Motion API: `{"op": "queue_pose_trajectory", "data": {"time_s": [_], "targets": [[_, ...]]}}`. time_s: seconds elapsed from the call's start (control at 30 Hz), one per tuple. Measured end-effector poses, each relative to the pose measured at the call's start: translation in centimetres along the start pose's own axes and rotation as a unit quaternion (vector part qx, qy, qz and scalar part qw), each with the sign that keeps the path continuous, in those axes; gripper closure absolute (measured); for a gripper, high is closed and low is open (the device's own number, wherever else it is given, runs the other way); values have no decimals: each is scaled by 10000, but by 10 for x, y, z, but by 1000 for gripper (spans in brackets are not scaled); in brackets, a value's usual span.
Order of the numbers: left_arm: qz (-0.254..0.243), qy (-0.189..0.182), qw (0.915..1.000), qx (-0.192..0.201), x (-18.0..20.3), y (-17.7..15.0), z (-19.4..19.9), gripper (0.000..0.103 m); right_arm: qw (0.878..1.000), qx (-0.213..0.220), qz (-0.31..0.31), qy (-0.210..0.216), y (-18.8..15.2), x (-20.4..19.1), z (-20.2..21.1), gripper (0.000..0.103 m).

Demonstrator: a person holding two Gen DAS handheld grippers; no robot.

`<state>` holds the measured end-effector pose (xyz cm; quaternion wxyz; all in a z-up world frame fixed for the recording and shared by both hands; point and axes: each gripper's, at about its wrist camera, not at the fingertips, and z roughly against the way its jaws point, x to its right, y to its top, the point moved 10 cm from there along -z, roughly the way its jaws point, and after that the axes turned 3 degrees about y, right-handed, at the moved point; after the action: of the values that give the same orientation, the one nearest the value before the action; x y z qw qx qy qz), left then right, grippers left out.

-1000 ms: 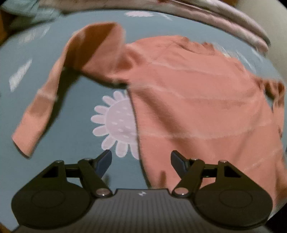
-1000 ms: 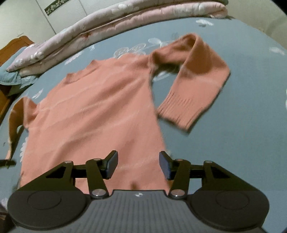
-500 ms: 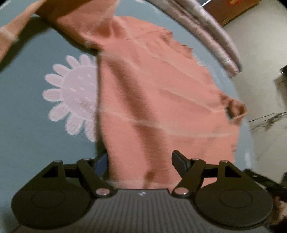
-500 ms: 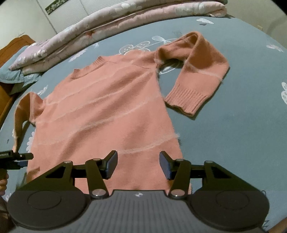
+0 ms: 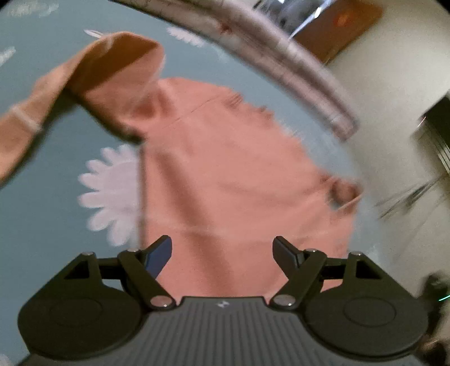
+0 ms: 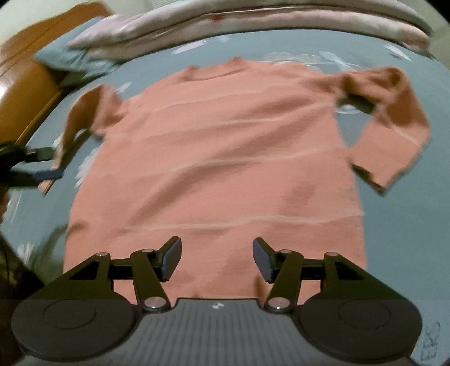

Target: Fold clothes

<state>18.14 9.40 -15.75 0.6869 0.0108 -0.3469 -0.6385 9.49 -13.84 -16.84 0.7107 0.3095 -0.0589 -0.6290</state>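
Right below my right tongs, whose jaws are parting with nothing pinched between them, lies the sweater's hem. My left tongs hover over the same hem from the other side, jaws also widening and holding nothing. The sweater is spread flat, front up, on the bed: a salmon-pink knit, soft and fuzzy, crossed by thin pale stripes, with a ribbed round collar at the far end. Its right sleeve is bent back on itself, the ribbed cuff pointing toward me; the left sleeve trails down its side. Underneath is a smooth grey-blue sheet printed with white daisies. Beyond the collar lies a folded pinkish quilt.
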Motion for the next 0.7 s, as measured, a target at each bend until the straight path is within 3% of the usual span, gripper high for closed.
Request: {"op": "queue_pose_trajectory", "data": {"time_s": [0.13,0.33,0.43,0.53,0.63,0.7], "targets": [[163,-88,9992,-366,-5,-26,-14,25,9994,-66,256,241,0,-27,-3,41],[619,-13,9959,-659,-23,-62,-29,25,9980,-187,552,235,-8,-42,0,41],[521,214,9952,-802,-24,-74,-29,25,9939,-347,957,436,-14,-62,-3,41],[394,688,9919,-996,-27,-78,-24,25,9789,-615,1792,765,-27,-101,-12,41],[77,1247,9864,-1072,-30,-77,-14,25,9531,-815,2716,1062,-42,-146,-20,39],[-68,1359,9854,-1024,-27,-74,-7,25,9350,-917,3203,1216,-53,-171,-26,34]]}}
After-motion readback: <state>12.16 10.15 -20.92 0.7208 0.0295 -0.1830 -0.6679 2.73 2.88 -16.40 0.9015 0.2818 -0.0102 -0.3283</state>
